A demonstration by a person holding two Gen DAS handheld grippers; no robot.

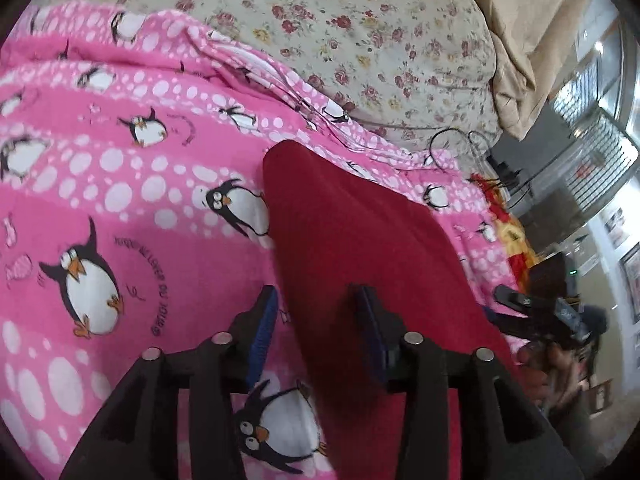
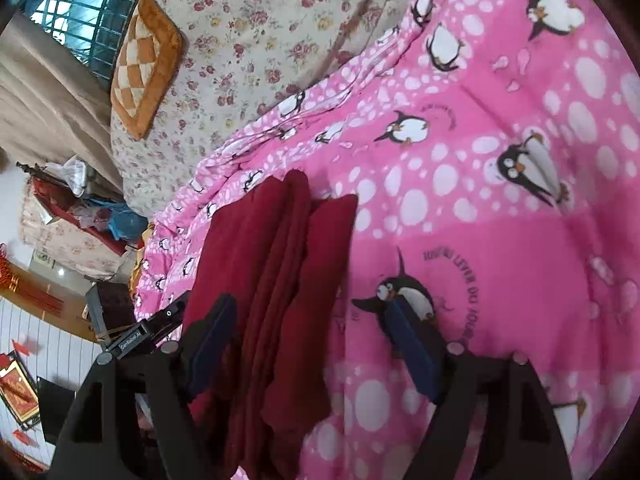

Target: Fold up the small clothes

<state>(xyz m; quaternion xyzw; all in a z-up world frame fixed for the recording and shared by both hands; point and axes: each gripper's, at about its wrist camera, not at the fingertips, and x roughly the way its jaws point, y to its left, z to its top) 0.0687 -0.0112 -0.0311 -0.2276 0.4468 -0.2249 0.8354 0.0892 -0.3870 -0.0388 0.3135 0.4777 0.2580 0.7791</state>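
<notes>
The dark red garment (image 2: 276, 292) lies on the bed's pink penguin sheet (image 2: 500, 220), folded into a long strip whose length runs straight away from both tools. The right tool (image 2: 316, 344) stands wide, its left pad over the strip's near end and the cloth loose between the jaws, nothing pinched. The left tool (image 1: 320, 328) is narrower (yet parted), straddling the garment's left edge, gripping nothing. Both sit at the near end, so I'd guess the next fold goes lengthwise, away from them.
</notes>
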